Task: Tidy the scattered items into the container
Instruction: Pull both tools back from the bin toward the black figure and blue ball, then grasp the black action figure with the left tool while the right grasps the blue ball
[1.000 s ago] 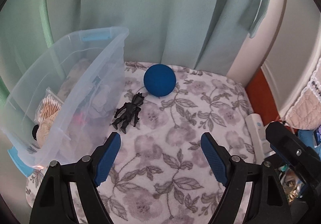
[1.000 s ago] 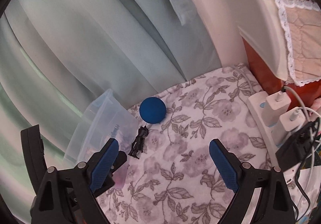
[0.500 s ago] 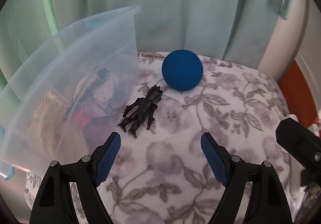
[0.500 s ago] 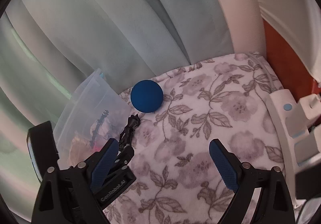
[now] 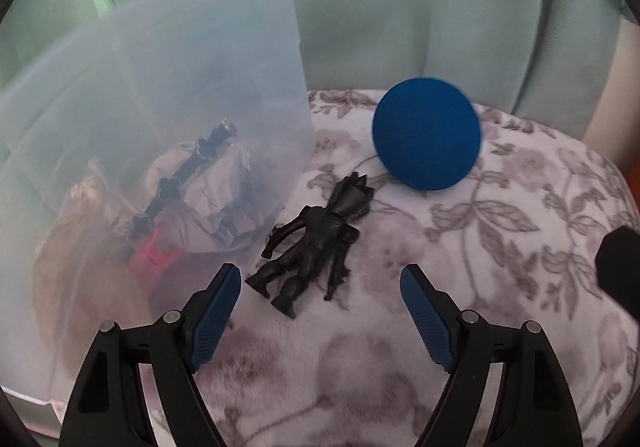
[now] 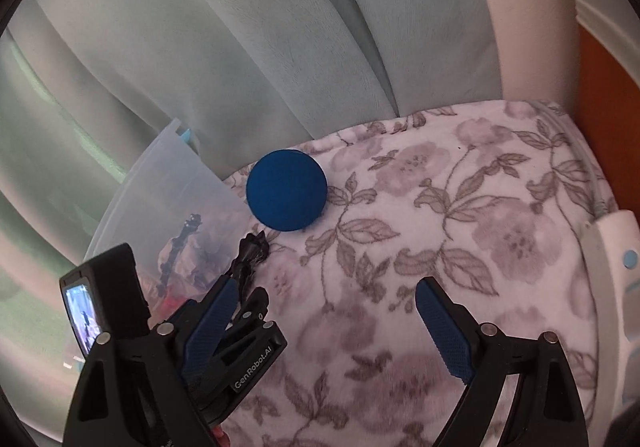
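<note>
A black toy figure (image 5: 316, 243) lies on the floral blanket just right of the clear plastic container (image 5: 180, 67), which holds crumpled paper and other items. My left gripper (image 5: 320, 279) is open, and the figure's legs reach into the gap between its blue fingers without touching them. A blue ball (image 5: 426, 133) rests beyond the figure. In the right wrist view the ball (image 6: 286, 191) sits ahead and to the left of my right gripper (image 6: 328, 287). That gripper's jaws are closing a little with nothing between them. The figure (image 6: 250, 251) shows at its left finger.
Green curtains (image 5: 400, 7) hang right behind the blanket (image 6: 440, 207). A white power strip (image 6: 616, 287) lies along the blanket's right edge, with an orange surface (image 6: 600, 107) past it. The left tool's black body (image 6: 248, 351) crowds the right gripper's left finger.
Both grippers have come down and forward. The figure, ball and container now look much larger and nearer, and the figure has come up to the left gripper's fingertips.
</note>
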The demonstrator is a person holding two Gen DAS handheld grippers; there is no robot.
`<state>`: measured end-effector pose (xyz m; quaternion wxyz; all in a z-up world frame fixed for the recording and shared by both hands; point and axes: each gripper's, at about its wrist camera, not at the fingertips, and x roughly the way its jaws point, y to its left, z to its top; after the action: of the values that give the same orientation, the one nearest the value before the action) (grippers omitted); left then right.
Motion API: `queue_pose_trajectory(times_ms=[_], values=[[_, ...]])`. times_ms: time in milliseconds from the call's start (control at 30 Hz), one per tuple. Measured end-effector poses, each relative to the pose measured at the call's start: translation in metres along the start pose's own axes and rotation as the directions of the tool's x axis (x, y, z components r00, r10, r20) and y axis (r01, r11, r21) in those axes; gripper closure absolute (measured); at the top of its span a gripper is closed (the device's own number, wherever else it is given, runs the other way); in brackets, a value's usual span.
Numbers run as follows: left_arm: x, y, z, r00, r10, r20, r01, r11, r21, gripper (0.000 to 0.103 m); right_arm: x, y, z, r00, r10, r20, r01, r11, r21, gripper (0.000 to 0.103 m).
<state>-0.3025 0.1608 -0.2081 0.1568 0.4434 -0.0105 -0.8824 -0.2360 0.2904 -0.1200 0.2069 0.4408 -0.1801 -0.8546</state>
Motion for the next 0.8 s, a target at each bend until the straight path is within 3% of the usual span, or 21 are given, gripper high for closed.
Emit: queue_pose_trajectory(times_ms=[167,533,800], values=[[0.014,-0.003,0.000,1.000,-0.003,-0.010,0.003,1.000,0.008,0.020,0.020,0.001,0.011,1.000,0.024,-0.013,-0.024,1.000,-0.016,0.014],[0.023,-0.006,0.007,0.999,-0.034,0.042,0.034,0.999,0.014,0.020,0.064,-0.009,0.039,0.993,0.111,-0.032,-0.109,0.993,0.047,0.017],[0.034,-0.008,0.011,0.998,-0.044,0.038,0.042,0.999,0.034,0.021,0.102,-0.004,0.060,0.969,0.234,-0.083,-0.230,0.972,0.050,0.017]])
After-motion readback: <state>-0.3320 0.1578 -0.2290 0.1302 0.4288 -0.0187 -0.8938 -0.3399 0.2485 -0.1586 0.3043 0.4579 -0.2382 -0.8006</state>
